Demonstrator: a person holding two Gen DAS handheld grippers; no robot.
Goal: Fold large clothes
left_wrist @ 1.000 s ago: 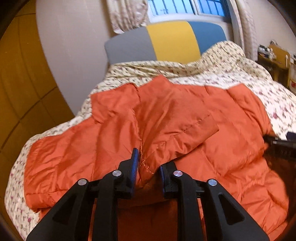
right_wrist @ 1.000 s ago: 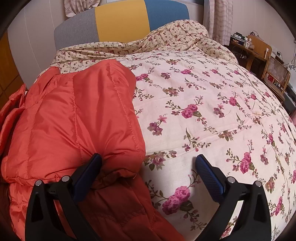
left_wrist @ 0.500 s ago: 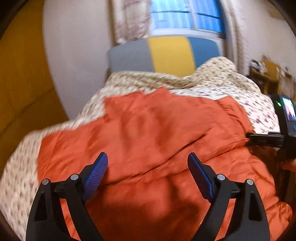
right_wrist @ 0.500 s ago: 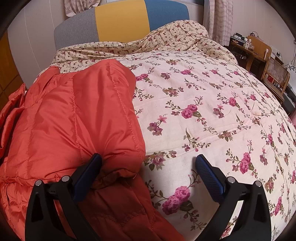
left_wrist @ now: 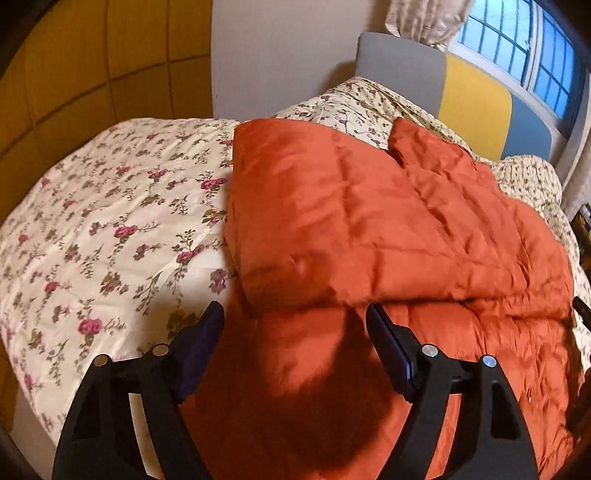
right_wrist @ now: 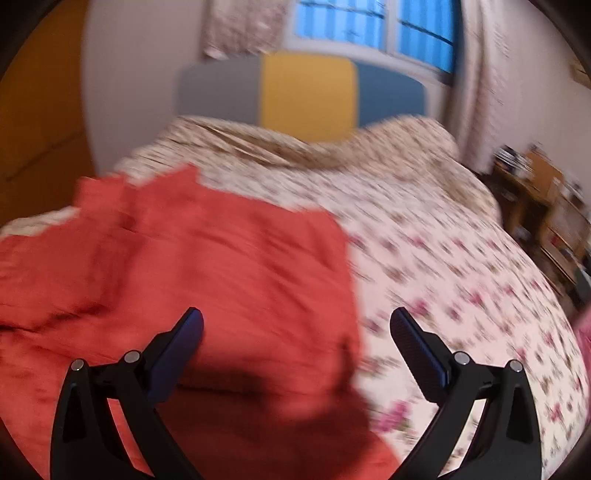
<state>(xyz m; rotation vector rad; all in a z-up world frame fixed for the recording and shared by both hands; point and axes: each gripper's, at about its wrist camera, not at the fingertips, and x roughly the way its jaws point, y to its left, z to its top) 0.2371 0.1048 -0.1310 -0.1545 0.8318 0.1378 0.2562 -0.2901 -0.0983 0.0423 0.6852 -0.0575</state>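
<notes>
An orange quilted jacket (left_wrist: pixel 388 229) lies spread on the flowered bedspread (left_wrist: pixel 110 229), with a folded layer on top of its lower part. My left gripper (left_wrist: pixel 295 325) is open and empty, just above the jacket's near left edge. My right gripper (right_wrist: pixel 295 328) is open and empty, above the jacket's right edge (right_wrist: pixel 221 277). The right wrist view is blurred by motion.
A grey, yellow and blue headboard (right_wrist: pixel 306 88) stands at the far end of the bed under a window (right_wrist: pixel 373 33). A wooden wall (left_wrist: pixel 92 62) is to the left. A desk and cluttered shelves (right_wrist: pixel 535 192) stand to the right.
My left gripper let go of the jacket fold, opened and swung left. My right gripper, open throughout, lifted off the jacket edge and moved back; its view now blurs.
</notes>
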